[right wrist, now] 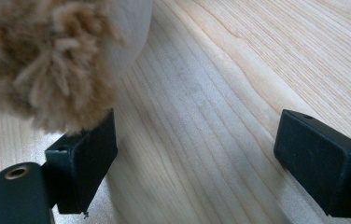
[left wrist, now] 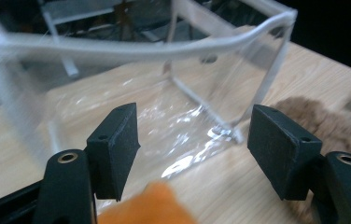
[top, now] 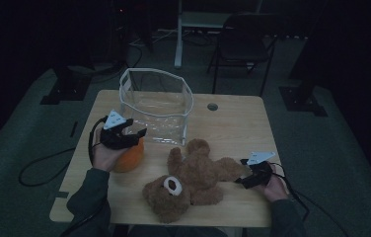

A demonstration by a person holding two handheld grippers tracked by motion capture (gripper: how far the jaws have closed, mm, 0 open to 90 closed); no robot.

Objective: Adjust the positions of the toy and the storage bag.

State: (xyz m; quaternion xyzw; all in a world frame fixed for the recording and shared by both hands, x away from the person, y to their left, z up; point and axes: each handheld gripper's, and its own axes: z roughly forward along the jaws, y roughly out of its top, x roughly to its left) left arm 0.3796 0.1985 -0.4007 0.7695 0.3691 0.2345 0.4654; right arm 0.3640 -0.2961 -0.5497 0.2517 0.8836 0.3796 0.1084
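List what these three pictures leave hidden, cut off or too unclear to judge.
- Orange toy: high view, the left hand-held gripper covers its top; left gripper view, the bottom edge cuts it and it is blurred.
- Teddy bear: right gripper view, a blurred furry limb cut by the top and left edges.
- Clear bin: high view, dim light and glare hide its floor.

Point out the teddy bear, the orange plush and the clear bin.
teddy bear (top: 193, 175), high view, on its belly.
orange plush (top: 130, 157), high view, on its right side.
clear bin (top: 189, 93), high view, on its white right rim.
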